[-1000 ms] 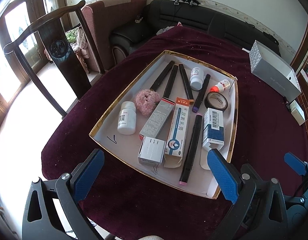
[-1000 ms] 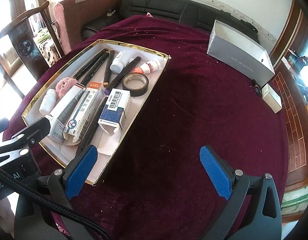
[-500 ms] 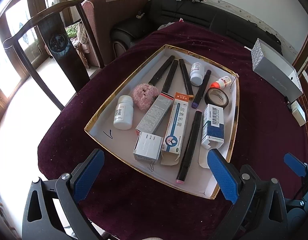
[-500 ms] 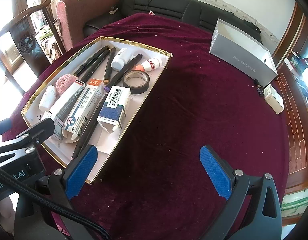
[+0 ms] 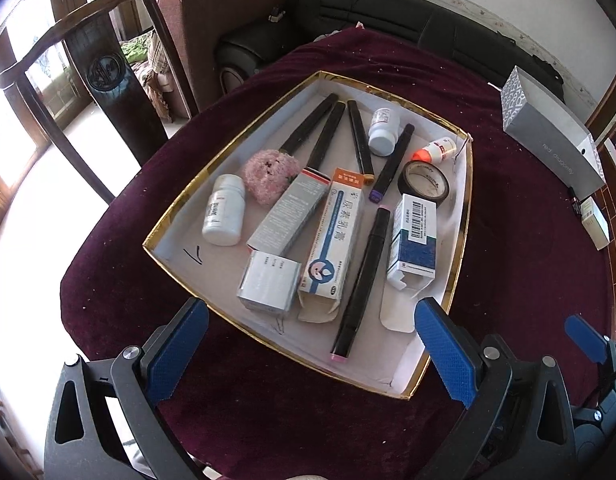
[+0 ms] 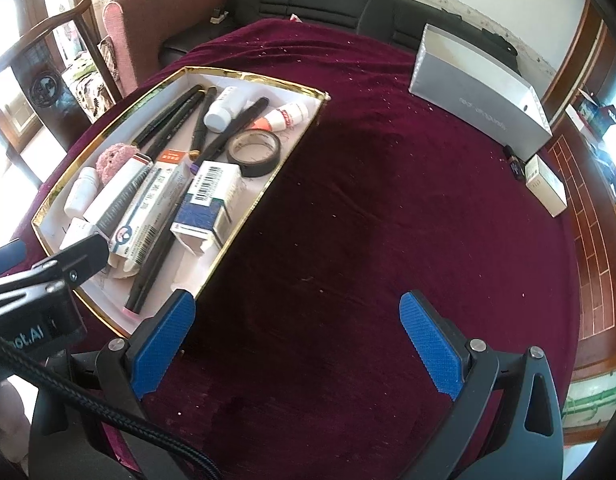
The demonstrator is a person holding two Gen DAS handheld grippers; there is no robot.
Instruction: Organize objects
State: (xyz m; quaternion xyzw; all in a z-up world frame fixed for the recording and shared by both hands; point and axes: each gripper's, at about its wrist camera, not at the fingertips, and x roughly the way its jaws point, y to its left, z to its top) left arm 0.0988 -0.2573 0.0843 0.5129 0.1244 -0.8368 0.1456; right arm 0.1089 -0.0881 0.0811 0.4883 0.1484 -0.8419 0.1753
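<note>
Left wrist view: a shallow white tray (image 5: 462,216) with a gold rim sits on a round table under a dark red cloth (image 5: 528,248). Inside lie five black pens, among them a long one (image 5: 362,280) with pink ends near the front, a white pill bottle (image 5: 223,210) at the left, a second bottle (image 5: 383,126) toward the back, a pink fuzzy ball (image 5: 271,176), a grey tube box (image 5: 291,210), a blue and white ointment box (image 5: 335,236) with an open end flap, a small silver box (image 5: 269,286), a blue box (image 5: 414,240) with a barcode, a roll of black tape (image 5: 423,180), and a small orange-capped bottle (image 5: 436,149). The left gripper (image 5: 310,354) hangs over the tray's near edge, blue pads wide apart and holding nothing. A grey carton (image 5: 556,132) stands on the cloth at far right. Right wrist view: the same tray (image 6: 243,216) lies at the left, the tape (image 6: 253,152) beside the barcode box (image 6: 207,200). The right gripper (image 6: 297,346) is over bare cloth (image 6: 388,208) just right of the tray, fingers spread and empty. The grey carton (image 6: 480,96) stands at the back right, a small white box (image 6: 546,186) near it.
</note>
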